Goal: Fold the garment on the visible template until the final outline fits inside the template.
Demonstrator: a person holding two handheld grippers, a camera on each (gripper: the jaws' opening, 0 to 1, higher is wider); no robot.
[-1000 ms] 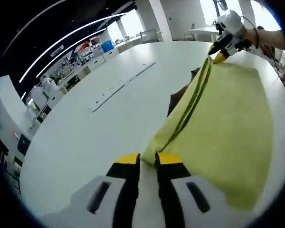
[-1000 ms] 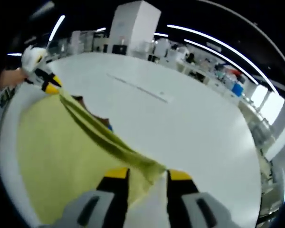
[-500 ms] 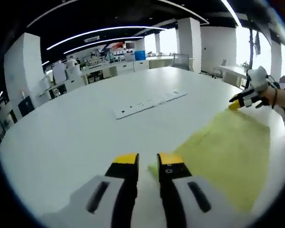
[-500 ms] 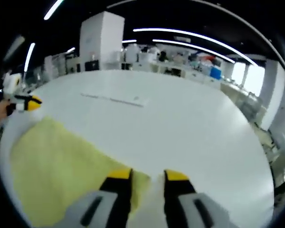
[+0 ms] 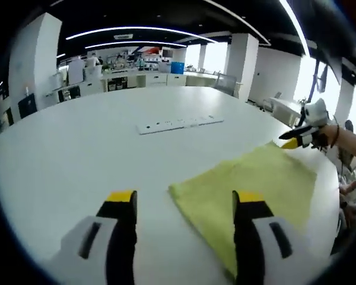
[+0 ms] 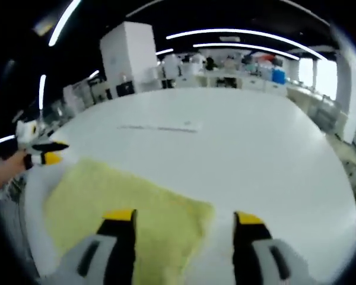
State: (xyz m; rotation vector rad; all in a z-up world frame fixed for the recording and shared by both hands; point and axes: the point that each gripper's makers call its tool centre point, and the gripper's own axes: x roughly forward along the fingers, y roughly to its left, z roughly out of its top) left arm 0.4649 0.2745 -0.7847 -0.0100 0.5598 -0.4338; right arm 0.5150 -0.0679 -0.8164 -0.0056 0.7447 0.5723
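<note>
A yellow garment (image 5: pixel 255 184) lies flat on the white table (image 5: pixel 77 154), folded into a rough rectangle. My left gripper (image 5: pixel 185 199) is open, its jaws wide apart on either side of the garment's near corner, with nothing held. In the right gripper view the same garment (image 6: pixel 124 196) spreads to the left, and my right gripper (image 6: pixel 184 217) is open over its near corner. Across the cloth, the right gripper (image 5: pixel 296 141) shows in a hand at the far corner. The left gripper (image 6: pixel 44 157) appears at the opposite corner.
A white socket strip (image 5: pixel 178 124) is set into the table beyond the garment, also seen as a strip (image 6: pixel 160 127) from the other side. The round table's edge (image 6: pixel 344 178) curves past on the right. Lab benches and a white cabinet (image 6: pixel 127 59) stand far behind.
A second ago both grippers held a raised fold of the garment stretched between them. It has been laid flat, and both grippers have let go and opened wide.
</note>
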